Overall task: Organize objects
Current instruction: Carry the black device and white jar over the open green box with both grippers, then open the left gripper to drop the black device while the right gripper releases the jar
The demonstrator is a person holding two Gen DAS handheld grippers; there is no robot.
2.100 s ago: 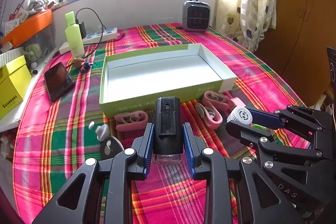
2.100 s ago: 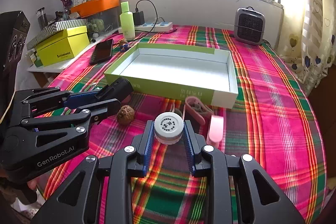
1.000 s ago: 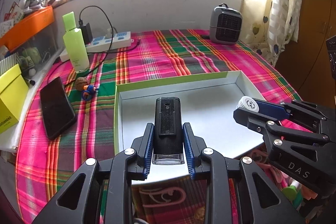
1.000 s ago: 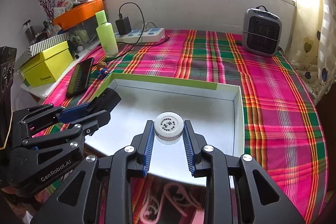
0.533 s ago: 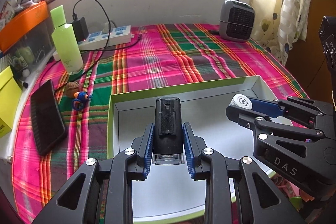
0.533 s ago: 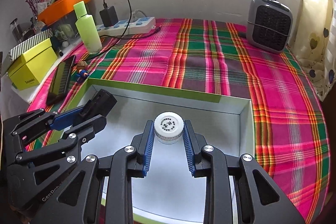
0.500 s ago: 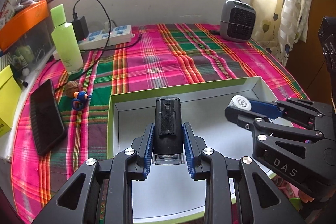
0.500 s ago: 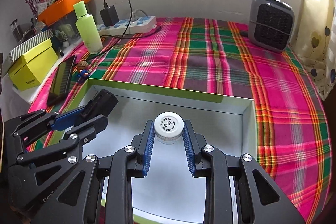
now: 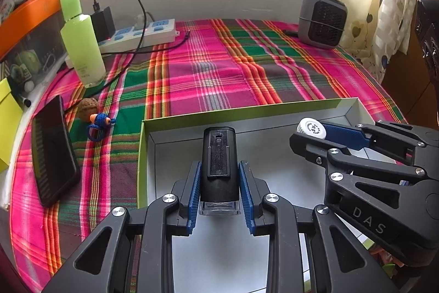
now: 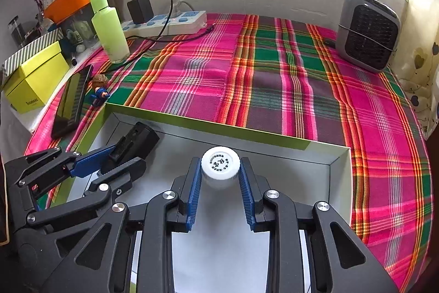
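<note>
While both tongs hang over the white-floored, green-walled box (image 9: pixel 175 120) on the plaid-covered tabletop (image 9: pixel 208 73), each is clamped on its own item. The left tongs (image 9: pixel 219 192) grip a black, oblong device (image 9: pixel 219 155) between blue pads — its long axis runs along the fingers, its blunt top end pointing away toward the box's far wall, a clear base at the near end. It sits above the box's left part, near the far-left corner. The right tongs (image 10: pixel 220 192) hold a small white bottle (image 10: pixel 220 164) by its body, the round printed cap facing up and away along the fingers; it hangs over the box's middle, close to the far wall (image 10: pixel 208 125). In the left wrist view the right tongs (image 9: pixel 312 132) come in from the right, the white cap at their tip. Beyond the box — left of it — lie a dark phone (image 9: pixel 53 153), a walnut (image 9: pixel 88 106) and a light green bottle (image 9: pixel 81 45); a grey heater (image 10: pixel 367 32) stands far right.
</note>
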